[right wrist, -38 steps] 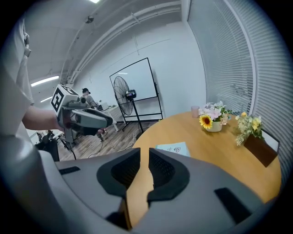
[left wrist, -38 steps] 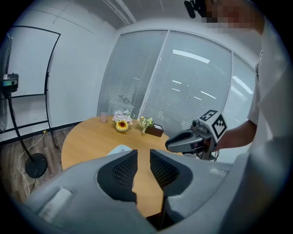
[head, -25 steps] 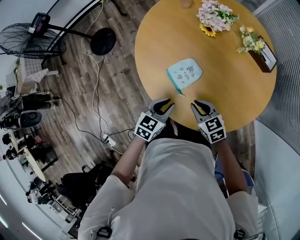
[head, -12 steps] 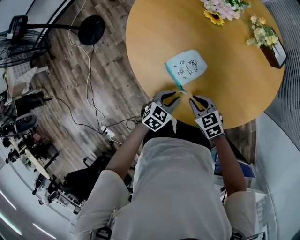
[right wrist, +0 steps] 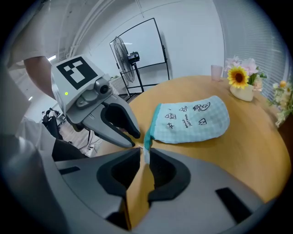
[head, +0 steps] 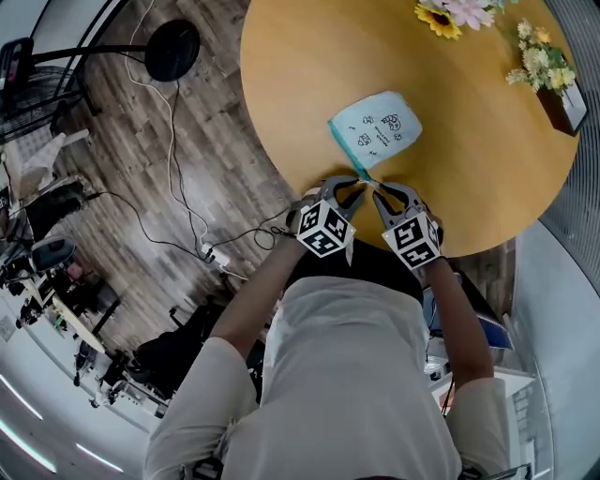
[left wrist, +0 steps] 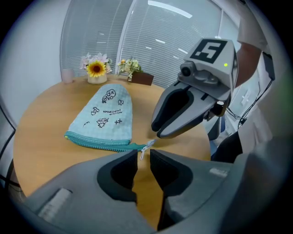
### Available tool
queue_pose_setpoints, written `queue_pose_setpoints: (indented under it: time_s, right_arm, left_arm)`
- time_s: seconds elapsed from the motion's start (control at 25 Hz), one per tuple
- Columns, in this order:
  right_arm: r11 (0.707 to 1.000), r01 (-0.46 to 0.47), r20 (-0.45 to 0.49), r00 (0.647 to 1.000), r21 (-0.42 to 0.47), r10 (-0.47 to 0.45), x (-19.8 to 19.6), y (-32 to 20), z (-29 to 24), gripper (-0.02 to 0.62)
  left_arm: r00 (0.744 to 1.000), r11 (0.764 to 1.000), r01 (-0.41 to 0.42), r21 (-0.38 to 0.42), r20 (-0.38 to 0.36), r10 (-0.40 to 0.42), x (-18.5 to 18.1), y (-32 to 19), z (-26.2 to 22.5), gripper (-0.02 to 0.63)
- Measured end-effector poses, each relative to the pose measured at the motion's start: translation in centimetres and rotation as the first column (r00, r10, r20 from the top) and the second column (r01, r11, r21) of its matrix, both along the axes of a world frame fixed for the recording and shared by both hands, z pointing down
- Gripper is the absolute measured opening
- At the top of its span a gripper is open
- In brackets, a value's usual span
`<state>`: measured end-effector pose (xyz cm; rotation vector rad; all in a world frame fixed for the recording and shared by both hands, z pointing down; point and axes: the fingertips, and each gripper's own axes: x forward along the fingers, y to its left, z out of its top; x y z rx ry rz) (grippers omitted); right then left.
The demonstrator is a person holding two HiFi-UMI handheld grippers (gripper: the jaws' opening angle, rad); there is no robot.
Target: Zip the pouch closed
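Observation:
A light blue pouch (head: 380, 131) with small drawings lies flat on the round wooden table (head: 469, 178); its teal zipper runs along the edge facing me. In the left gripper view the pouch (left wrist: 107, 116) ends in a small metal zipper pull (left wrist: 146, 149) just ahead of my left gripper (left wrist: 143, 155), whose jaws stand a narrow gap apart. My right gripper (right wrist: 144, 153) is also narrowly open, with the zipper's teal end (right wrist: 147, 139) at its tips. In the head view the left gripper (head: 349, 187) and right gripper (head: 384, 192) meet tip to tip at that corner.
Flowers in a vase (head: 459, 14) and a small planter (head: 553, 80) stand at the table's far side, with a pink cup (right wrist: 216, 71) near them. The table edge runs right under my grippers. A fan's round base (head: 173, 49) and cables (head: 178, 187) lie on the wooden floor to the left.
Both grippers have come down and forward from off the table's near edge and drawn together at the pouch's zipper corner. The pouch has not moved.

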<state>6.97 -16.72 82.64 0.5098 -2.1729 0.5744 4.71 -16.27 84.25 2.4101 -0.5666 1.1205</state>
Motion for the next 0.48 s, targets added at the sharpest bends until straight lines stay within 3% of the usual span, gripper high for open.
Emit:
queue_pose_setpoints:
  time_s: [0.24,0.48]
  right_arm:
    - [0.998,0.057,-0.053,0.997,0.007,-0.057,-0.6,0.4,2.5,0.058]
    - [0.999,0.033,-0.054,0.998,0.004,-0.033,-0.6,0.1,3.2,0.026]
  left_arm:
    - [1.0,1.0,0.009,-0.011,0.003,-0.009,0.2,0.2,0.9,0.089]
    - [1.0,1.0,0.006,-0.013,-0.005,-0.006,0.6,0.2,1.5,0.089]
